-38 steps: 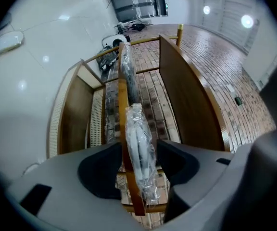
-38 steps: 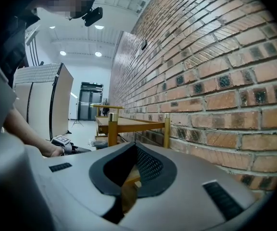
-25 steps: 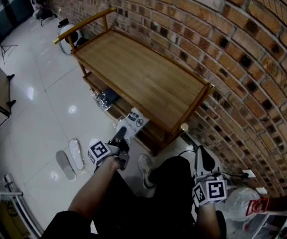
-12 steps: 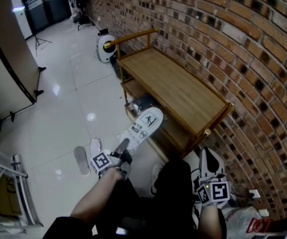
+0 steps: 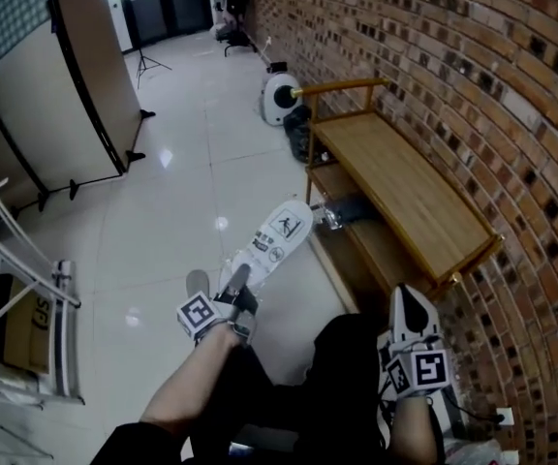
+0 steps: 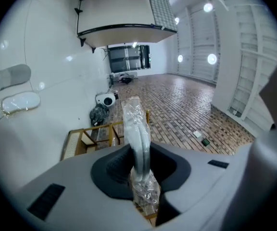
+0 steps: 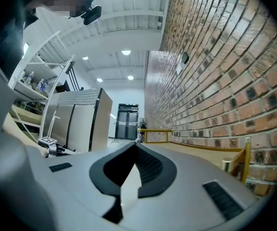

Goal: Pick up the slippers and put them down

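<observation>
White slipper (image 5: 274, 238), long axis straight out along left claw (image 5: 237, 281)

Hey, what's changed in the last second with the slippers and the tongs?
The left tongs, clamped on the plastic-wrapped slippers throughout, carried them up and away from the lower shelf of the wooden bench, out over the white floor. The right tongs stayed shut and empty. The loose slippers stayed on the floor.
</observation>
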{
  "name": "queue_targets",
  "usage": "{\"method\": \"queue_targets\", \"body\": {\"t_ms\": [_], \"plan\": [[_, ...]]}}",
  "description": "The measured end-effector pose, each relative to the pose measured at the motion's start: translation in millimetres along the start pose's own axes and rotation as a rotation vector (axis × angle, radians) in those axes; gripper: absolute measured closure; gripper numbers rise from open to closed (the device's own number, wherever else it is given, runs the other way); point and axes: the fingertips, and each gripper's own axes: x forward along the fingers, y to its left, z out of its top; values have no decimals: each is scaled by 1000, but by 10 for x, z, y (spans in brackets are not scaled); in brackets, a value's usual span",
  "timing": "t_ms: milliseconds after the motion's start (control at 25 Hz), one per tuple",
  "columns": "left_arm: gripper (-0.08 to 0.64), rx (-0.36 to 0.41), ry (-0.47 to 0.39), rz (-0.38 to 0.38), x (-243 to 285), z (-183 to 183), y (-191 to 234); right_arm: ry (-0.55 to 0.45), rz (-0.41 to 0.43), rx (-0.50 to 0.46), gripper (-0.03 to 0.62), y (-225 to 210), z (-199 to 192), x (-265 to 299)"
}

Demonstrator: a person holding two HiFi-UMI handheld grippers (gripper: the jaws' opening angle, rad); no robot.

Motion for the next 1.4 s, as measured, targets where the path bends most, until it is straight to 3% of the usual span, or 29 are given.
{"method": "queue_targets", "body": {"t_ms": [160, 440, 800, 1120, 1400], "plan": [[488, 32, -98, 3, -158, 330, -10, 9, 65, -2, 583, 225, -32, 231], [488, 49, -180, -2, -328, 731, 45, 25, 146, -7, 583, 590, -122, 749], [488, 9, -233, -5, 95, 1008, 361, 89, 207, -43, 583, 809, -368, 1320], [488, -6, -262, -20, 665, 918, 675, 123, 206, 14, 583, 714, -816, 2137], [488, -99, -302, 108, 789, 616, 1416, 272, 243, 144, 583, 948, -1510, 2534]]}}
